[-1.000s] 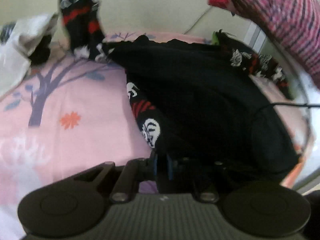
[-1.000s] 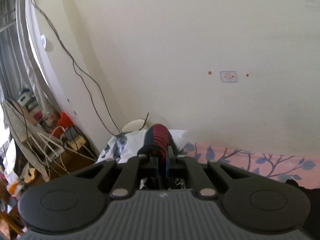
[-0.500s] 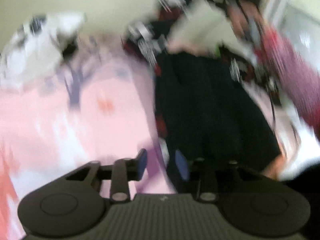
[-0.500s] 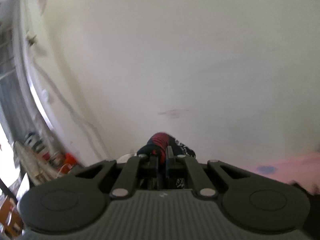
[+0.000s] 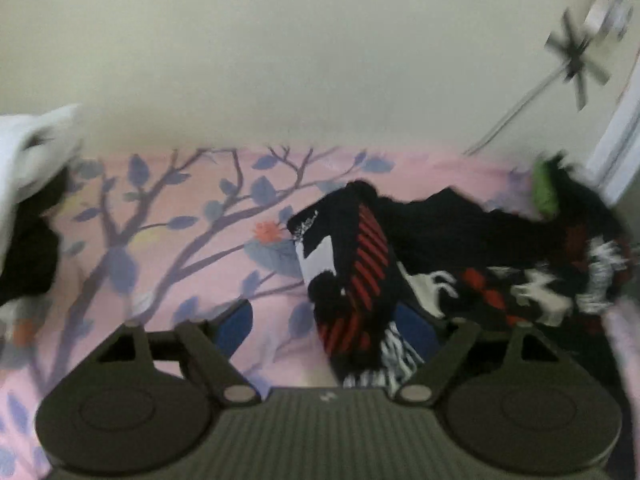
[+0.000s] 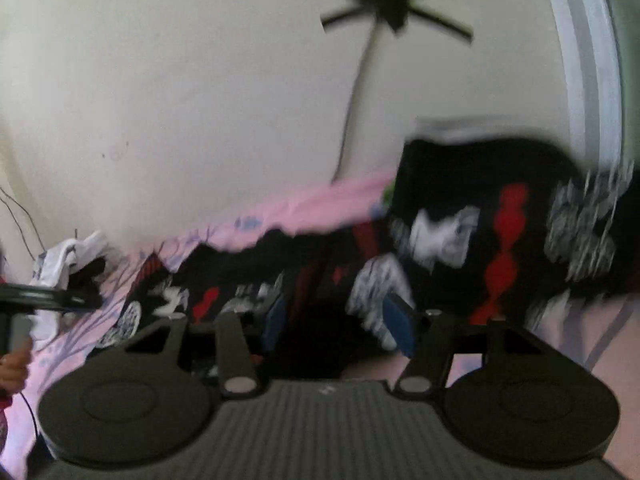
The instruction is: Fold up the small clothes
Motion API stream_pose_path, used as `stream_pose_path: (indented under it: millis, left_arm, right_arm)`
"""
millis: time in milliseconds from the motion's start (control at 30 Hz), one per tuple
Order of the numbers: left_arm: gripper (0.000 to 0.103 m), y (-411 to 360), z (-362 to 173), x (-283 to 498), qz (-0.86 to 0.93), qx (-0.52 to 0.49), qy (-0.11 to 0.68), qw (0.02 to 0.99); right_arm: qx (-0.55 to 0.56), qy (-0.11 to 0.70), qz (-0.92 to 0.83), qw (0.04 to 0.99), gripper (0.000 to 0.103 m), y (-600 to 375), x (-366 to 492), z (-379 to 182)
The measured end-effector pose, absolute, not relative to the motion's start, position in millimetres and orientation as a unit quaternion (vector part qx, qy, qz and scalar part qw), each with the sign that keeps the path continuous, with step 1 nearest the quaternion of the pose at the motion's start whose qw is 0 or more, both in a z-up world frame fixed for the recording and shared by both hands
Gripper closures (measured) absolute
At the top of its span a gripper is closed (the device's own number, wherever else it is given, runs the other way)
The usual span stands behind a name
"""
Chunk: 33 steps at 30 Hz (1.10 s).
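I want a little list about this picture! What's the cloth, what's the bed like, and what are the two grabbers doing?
cloth: black garment with red and white prints, lying rumpled on the bed
bed cover: pink sheet with purple branches and leaves
left gripper: open, blue pads wide apart, a fold of the cloth lying between them
right gripper: open, right above the cloth, not pinching it
other cloth: white item at the far left
wall: plain cream
sharpness: both views blurry

Black tongs (image 5: 324, 330), blue fingertips (image 5: 236, 326)
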<state>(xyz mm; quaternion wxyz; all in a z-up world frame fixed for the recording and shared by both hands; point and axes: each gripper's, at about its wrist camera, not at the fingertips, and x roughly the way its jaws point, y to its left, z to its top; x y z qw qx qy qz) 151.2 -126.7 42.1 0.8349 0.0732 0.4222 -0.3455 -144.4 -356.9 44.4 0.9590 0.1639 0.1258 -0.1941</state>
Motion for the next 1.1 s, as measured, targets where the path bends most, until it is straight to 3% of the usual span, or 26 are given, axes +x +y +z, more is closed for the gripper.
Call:
stream_pose_path:
  millis: [67, 133, 200, 233, 300, 367, 467, 533, 667, 733, 767, 800, 867, 1100]
  left_arm:
    - [0.025, -141.1, 28.2, 150.9, -0.345, 0.082, 0.419, 0.836]
    - [0.039, -148.3, 20.9, 149.4, -0.344, 0.082, 0.409, 0.841]
    - [0.059, -148.4, 15.8, 150.9, -0.343, 0.068, 0.405, 0.845]
    - [0.064, -146.5, 13.4, 151.9, -0.342, 0.057, 0.404, 0.847]
    - [0.081, -140.2, 13.1, 153.3, -0.340, 0.042, 0.398, 0.851]
    - [0.087, -132.8, 15.9, 157.3, -0.345, 0.015, 0.399, 0.850]
    - [0.088, -116.3, 25.7, 156.9, -0.331, -0.012, 0.374, 0.867]
    - [0.088, -104.3, 29.2, 159.4, -0.332, -0.032, 0.368, 0.868]
    - [0.088, -98.5, 16.4, 172.0, -0.328, -0.049, 0.394, 0.857]
    - [0.087, -102.1, 7.6, 175.1, -0.322, -0.040, 0.407, 0.854]
    - [0.086, -101.1, 7.2, 175.3, -0.323, -0.041, 0.404, 0.855]
    - [0.086, -100.7, 7.5, 175.7, -0.324, -0.042, 0.406, 0.854]
    - [0.085, -100.1, 7.1, 175.1, -0.324, -0.041, 0.404, 0.854]
    - [0.085, -98.4, 6.1, 175.9, -0.331, -0.043, 0.401, 0.853]
  right_arm:
    - [0.142, 0.124, -0.194, 0.963, 0.045, -361.4, -135.5, 52.3]
    - [0.113, 0.128, -0.181, 0.969, 0.045, -358.9, -121.8, 55.7]
    - [0.072, 0.137, -0.151, 0.976, 0.044, -347.7, -103.1, 56.4]
    - [0.042, 0.142, -0.134, 0.980, 0.043, -337.6, -93.6, 55.1]
    - [-0.027, 0.158, -0.106, 0.981, 0.037, -316.0, -76.8, 49.5]
    - [-0.102, 0.182, -0.090, 0.974, 0.039, -293.7, -61.2, 41.0]
    - [-0.162, 0.217, -0.088, 0.959, 0.103, -278.1, -33.3, 26.0]
    - [-0.156, 0.207, -0.104, 0.960, 0.103, -278.5, -25.2, 27.6]
    - [-0.053, 0.083, -0.182, 0.978, 0.103, -303.4, -54.7, 60.9]
    - [-0.019, 0.066, -0.223, 0.972, 0.103, -319.6, -66.2, 64.2]
    - [-0.017, 0.077, -0.217, 0.973, 0.097, -321.9, -68.5, 62.8]
    - [-0.021, 0.089, -0.196, 0.976, 0.066, -320.1, -68.4, 60.9]
    - [-0.053, 0.118, -0.151, 0.980, 0.034, -305.1, -63.2, 55.3]
    - [-0.226, 0.179, -0.047, 0.956, 0.054, -228.7, -30.2, 32.3]
